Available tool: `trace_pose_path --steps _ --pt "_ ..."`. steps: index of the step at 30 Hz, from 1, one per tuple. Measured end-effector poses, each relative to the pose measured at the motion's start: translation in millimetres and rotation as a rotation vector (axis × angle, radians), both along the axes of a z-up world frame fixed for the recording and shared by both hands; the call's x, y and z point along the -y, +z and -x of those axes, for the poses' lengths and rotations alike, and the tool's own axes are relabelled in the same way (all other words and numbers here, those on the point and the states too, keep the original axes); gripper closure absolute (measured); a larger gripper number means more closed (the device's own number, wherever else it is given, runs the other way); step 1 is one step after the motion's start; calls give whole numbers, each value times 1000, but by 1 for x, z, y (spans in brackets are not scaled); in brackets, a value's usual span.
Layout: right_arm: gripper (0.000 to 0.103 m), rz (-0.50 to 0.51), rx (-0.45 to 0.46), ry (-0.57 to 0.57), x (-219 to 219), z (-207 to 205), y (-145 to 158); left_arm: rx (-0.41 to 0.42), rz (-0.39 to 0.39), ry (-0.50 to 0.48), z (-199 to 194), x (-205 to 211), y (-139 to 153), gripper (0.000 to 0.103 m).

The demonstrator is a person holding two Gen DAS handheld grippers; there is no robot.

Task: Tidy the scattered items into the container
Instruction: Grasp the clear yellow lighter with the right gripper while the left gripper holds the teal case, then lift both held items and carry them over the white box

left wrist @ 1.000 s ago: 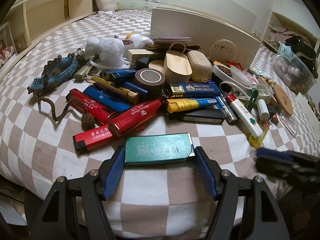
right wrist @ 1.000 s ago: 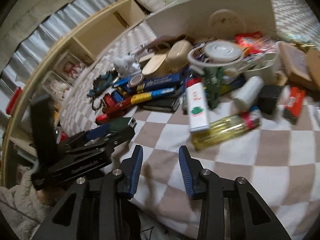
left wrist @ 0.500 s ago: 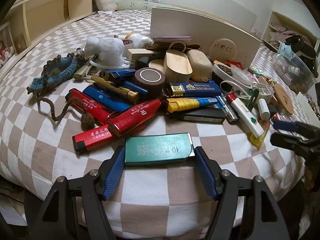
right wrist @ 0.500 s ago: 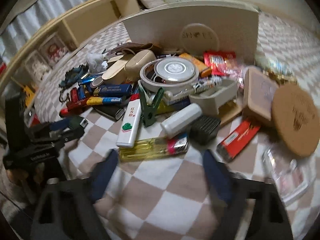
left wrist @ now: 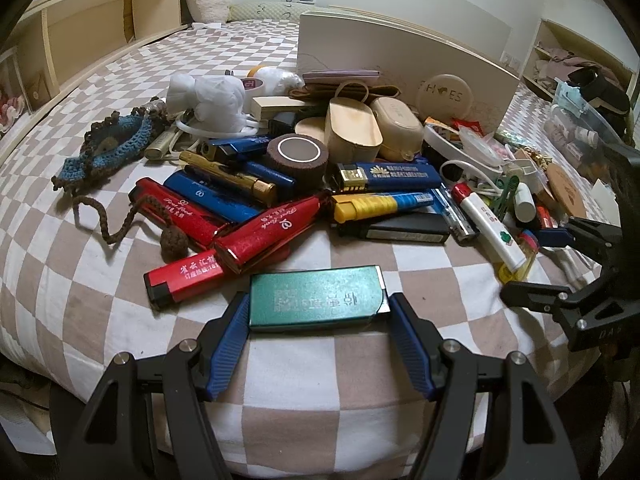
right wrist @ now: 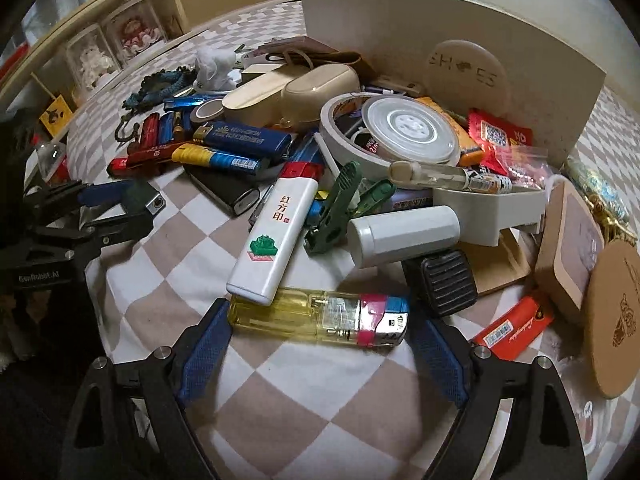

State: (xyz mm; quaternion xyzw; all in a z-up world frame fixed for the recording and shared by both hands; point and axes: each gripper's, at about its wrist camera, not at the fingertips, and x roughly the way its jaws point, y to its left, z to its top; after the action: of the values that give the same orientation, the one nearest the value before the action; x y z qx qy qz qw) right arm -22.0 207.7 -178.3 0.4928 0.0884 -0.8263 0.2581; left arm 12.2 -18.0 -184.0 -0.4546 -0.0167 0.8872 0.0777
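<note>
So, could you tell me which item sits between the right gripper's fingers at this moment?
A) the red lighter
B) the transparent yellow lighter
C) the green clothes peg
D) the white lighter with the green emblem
B: in the right wrist view the transparent yellow lighter lies crosswise between the blue pads of the right gripper, whose jaws are closing, while the white lighter only rests one end on it.

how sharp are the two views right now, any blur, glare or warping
Left wrist view: sharp, with the green lighter crisp, fisheye bending the bed edge and dark vignette in the corners. Right wrist view: slightly softer and dimmer, with glare on the yellow lighter's metal cap and the white box curved by distortion.
</note>
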Motion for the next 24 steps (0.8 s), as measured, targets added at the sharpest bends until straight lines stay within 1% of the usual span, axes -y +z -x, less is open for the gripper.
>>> trace_pose_path --steps 3,10,13,19,24 --pt "20 -5 4 -45 0 -4 1 0 2 0 0 0 0 34" --pt "20 -2 -22 -175 4 -27 3 3 -5 -1 0 2 0 34" --pt "20 -1 -20 -199 7 -36 5 8 8 -7 -1 0 2 34" --pt "20 -10 -7 -221 12 -58 8 20 10 -18 -5 -3 4 34" --pt "20 -28 1 -223 20 -69 9 31 -16 -30 -9 -2 6 34"
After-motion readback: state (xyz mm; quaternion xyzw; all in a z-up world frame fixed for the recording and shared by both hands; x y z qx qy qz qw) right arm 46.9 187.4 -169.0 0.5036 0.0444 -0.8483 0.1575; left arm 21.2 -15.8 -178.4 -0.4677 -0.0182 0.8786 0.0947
